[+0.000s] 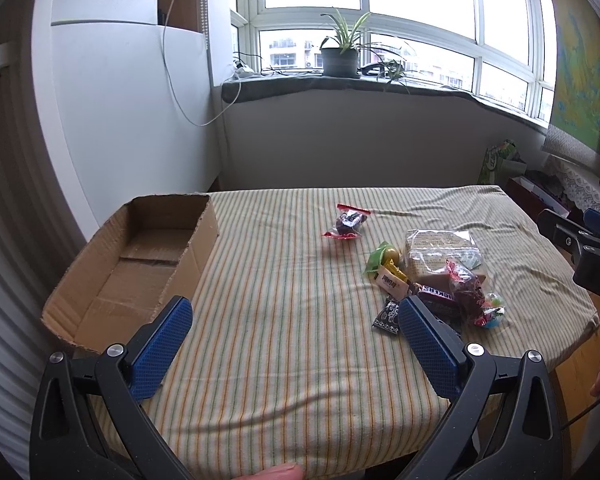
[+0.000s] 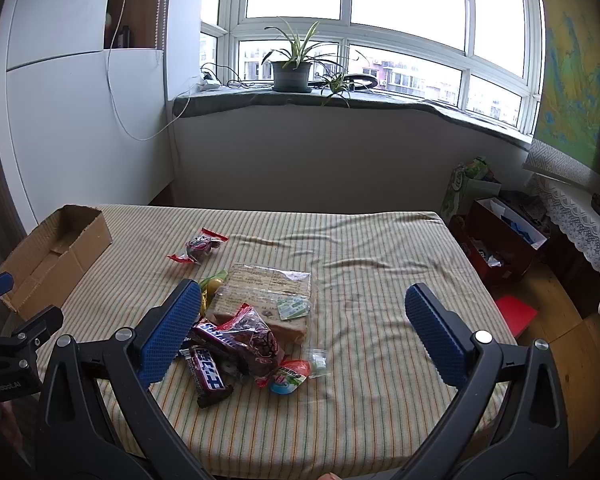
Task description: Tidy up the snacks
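Observation:
A pile of snacks lies on the striped tablecloth [image 1: 284, 320]: a clear bag of crackers [image 1: 440, 252], a Snickers bar [image 1: 436, 296], a dark red packet [image 1: 466, 290] and small sweets. One red-ended packet [image 1: 348, 222] lies apart, farther back. An empty cardboard box [image 1: 132, 272] sits at the table's left edge. My left gripper [image 1: 296, 312] hovers open over the near table, between box and pile. My right gripper [image 2: 302, 300] is open above the near right part; its left finger overlaps the pile [image 2: 240, 340]. The cracker bag [image 2: 268, 292] and box [image 2: 52, 260] show there too.
A wall and a window sill with a potted plant [image 1: 340, 56] stand behind the table. On the floor to the right are a red box [image 2: 500, 236], bags and a lace-covered stand [image 2: 580, 224]. The right gripper's body [image 1: 588, 252] shows at the left view's right edge.

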Demonstrator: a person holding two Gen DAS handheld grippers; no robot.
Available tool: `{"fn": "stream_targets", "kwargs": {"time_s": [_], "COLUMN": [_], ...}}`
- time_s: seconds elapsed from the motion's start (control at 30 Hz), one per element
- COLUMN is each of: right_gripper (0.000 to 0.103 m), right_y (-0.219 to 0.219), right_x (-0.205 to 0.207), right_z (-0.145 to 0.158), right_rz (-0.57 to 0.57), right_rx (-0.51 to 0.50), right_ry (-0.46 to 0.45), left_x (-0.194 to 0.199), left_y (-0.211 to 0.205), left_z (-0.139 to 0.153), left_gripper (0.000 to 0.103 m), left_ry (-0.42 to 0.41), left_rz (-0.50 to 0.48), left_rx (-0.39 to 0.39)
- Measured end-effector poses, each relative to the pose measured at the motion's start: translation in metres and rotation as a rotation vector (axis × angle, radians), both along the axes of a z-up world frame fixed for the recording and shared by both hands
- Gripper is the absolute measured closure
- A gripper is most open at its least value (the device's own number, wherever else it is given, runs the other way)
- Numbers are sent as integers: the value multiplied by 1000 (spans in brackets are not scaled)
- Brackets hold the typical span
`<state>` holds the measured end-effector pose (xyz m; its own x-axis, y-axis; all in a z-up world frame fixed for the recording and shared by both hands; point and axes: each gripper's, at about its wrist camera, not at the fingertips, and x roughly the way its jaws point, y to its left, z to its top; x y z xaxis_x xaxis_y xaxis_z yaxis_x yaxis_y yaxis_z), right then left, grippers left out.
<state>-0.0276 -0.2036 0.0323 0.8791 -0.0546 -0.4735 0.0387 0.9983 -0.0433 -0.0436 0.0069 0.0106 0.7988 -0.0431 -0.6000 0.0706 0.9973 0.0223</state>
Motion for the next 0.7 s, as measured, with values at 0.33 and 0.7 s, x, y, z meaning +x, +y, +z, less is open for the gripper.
{"fn": "stream_targets", "kwargs": {"time_s": [0.33, 0.7], "right_gripper": [0, 0], "right_y": [-1, -4], "right_x": [-1, -1], "right_z": [1, 4], "right_rz": [2, 2], "right_rx": [15, 65], "right_ry": [16, 87], "left_x": [-1, -1], "left_y": [0, -1], "left_z": [0, 0], "left_gripper": [1, 1], "left_ry": [0, 0], "left_rz": [2, 1], "left_rx": [-1, 0]}}
